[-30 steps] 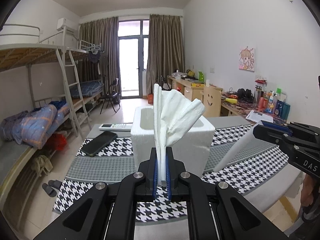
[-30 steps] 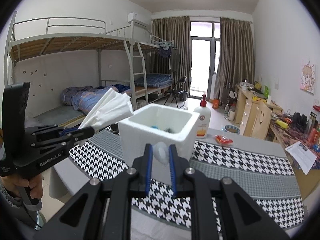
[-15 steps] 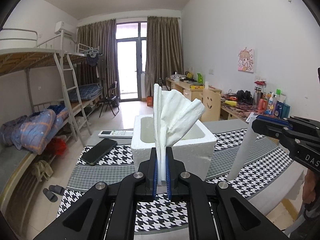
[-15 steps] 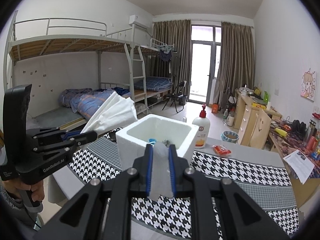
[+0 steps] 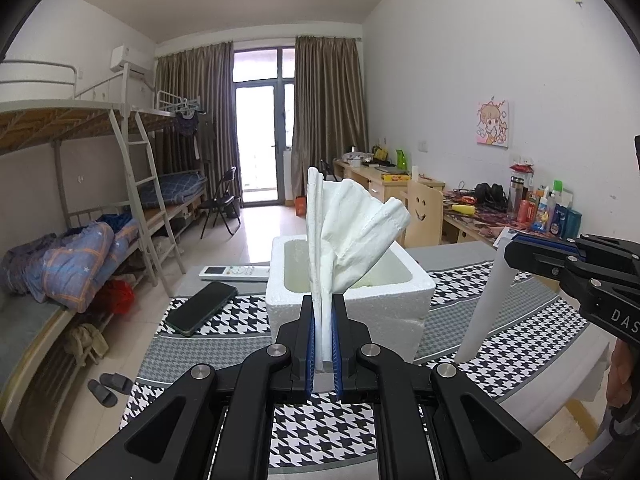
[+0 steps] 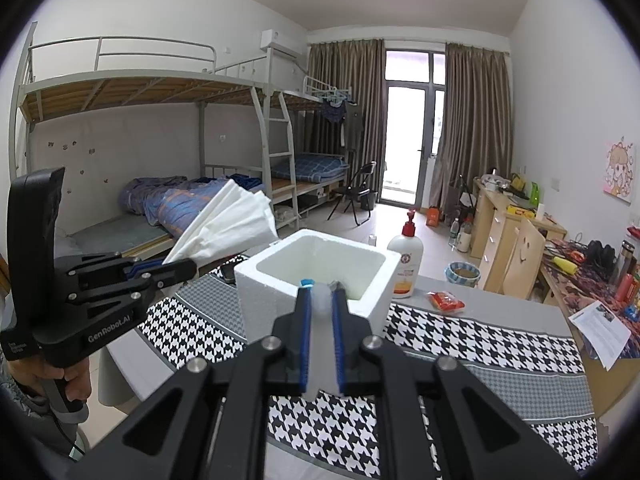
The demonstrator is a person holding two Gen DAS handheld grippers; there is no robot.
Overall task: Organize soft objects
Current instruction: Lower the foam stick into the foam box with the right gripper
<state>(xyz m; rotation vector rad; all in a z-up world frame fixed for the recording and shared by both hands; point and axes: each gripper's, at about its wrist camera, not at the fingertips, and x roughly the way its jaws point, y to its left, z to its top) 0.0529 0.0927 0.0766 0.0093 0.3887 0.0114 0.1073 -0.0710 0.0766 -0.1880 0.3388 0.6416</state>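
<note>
Clamping white cloth (image 5: 352, 232) between both fingers — left gripper (image 5: 323, 344), right gripper (image 6: 320, 344) — near foam box (image 6: 276, 300).

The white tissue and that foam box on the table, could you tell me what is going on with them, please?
A person holds a claw in each hand. The left claw is shut on a fanned white tissue, held up in front of the foam box on the houndstooth tablecloth. The right claw is shut on another white soft piece near the box. Neither is inside yet.
</note>
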